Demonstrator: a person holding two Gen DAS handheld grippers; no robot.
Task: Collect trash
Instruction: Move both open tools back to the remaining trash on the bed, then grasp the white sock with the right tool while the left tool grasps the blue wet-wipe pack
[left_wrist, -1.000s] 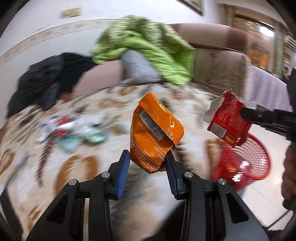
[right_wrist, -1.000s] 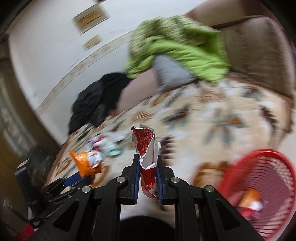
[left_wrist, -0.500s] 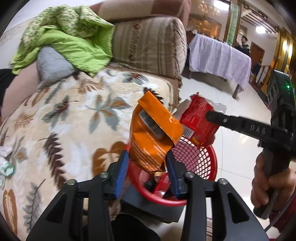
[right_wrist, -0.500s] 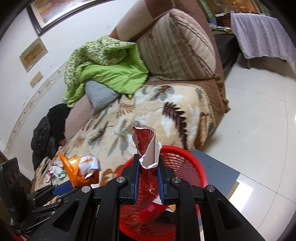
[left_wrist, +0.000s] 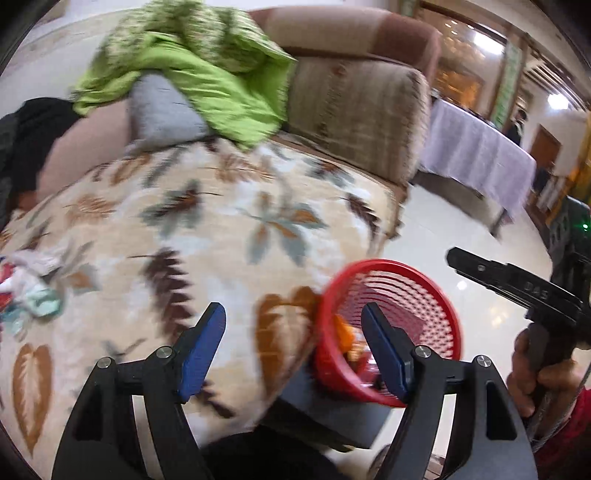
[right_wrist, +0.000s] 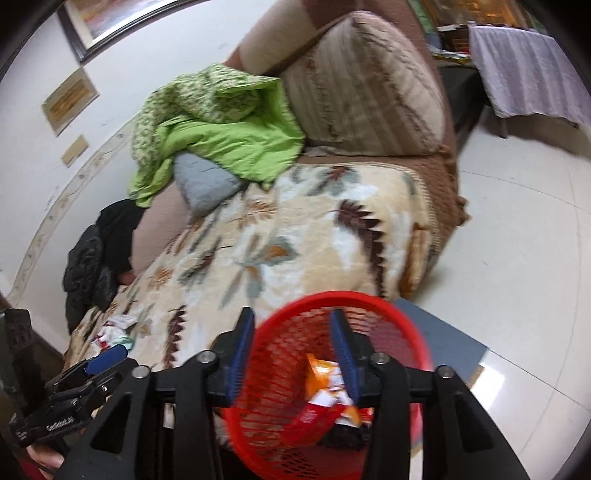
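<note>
**Both wrappers let go over the basket**

Because the red basket (right_wrist: 332, 373) is set on the floor against the sofa's edge, wrappers can be dropped straight in. The left gripper (left_wrist: 293, 347) and right gripper (right_wrist: 291, 354) have just been opening; nothing is held between their jaws. The orange wrapper (right_wrist: 321, 373) and what seems a red one (right_wrist: 314, 417) lie inside. More litter (left_wrist: 29, 291) is left on the blanket (left_wrist: 221, 229).

I am reading "DAS" in raised letters on my right tool (left_wrist: 517, 284); other lettering is blurring beyond reading.
</note>
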